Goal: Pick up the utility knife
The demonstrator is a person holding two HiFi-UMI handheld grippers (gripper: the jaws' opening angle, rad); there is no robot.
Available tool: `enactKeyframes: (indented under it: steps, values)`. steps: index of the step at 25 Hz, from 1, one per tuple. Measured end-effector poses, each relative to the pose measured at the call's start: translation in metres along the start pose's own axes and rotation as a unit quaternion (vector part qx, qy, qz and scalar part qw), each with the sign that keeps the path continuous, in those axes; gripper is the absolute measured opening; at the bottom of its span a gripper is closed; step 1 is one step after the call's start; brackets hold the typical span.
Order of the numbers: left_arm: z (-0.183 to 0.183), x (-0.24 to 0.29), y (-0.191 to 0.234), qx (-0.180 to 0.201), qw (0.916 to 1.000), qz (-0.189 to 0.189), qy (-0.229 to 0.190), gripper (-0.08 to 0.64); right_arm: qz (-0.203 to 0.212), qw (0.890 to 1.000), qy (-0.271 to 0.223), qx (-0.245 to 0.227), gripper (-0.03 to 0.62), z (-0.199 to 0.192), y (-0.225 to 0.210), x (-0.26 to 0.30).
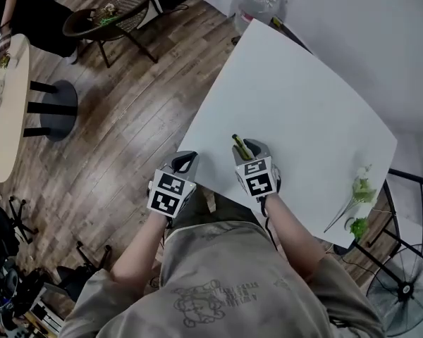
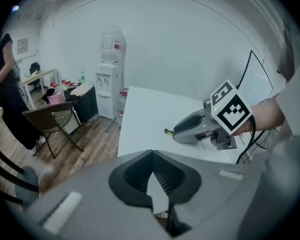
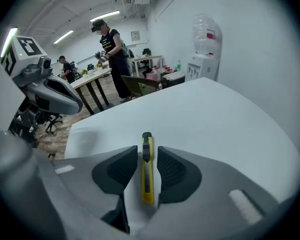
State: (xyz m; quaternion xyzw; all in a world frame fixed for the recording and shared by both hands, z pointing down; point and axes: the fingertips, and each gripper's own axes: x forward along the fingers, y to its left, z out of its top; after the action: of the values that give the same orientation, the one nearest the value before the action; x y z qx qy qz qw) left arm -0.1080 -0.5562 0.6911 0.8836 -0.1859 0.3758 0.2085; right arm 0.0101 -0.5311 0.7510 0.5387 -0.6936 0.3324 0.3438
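Between the jaws of the right gripper [image 3: 148, 150] lies the yellow utility knife [image 3: 147, 181], flat on the white table [image 3: 215, 114] near its front corner, with its dark tip pointing away from the person. The jaws stand apart, one on each side of the handle, and a thin gap shows on both sides, so nothing is gripped yet. I judge that the step in hand is the grasp itself: the approach looks complete. The next move calls for closing squarely on the narrow handle and then lifting it straight, so that the knife does not turn or slip.

The left gripper [image 2: 151, 154] has its jaws together with nothing between them. The head view shows that it is held beside the table edge, over the wooden floor. Only the right gripper view shows the gap around the knife; in the head view just the knife's tip shows in front of the gripper. The left gripper view shows the right gripper from the side, low on the table.
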Motion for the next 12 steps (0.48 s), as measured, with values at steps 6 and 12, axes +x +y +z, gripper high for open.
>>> enactKeyframes:
  steps: [6,12]
  values:
    - [-0.007,0.003,0.016,0.006,0.9997,-0.019,0.017,0.000,-0.025,1.000,-0.005,0.014,0.092,0.002,0.002,0.003]
    - [0.003,0.003,0.019,0.028,0.9987,-0.038,0.019,0.000,-0.046,0.997,-0.011,0.062,0.091,0.004,-0.002,-0.007]
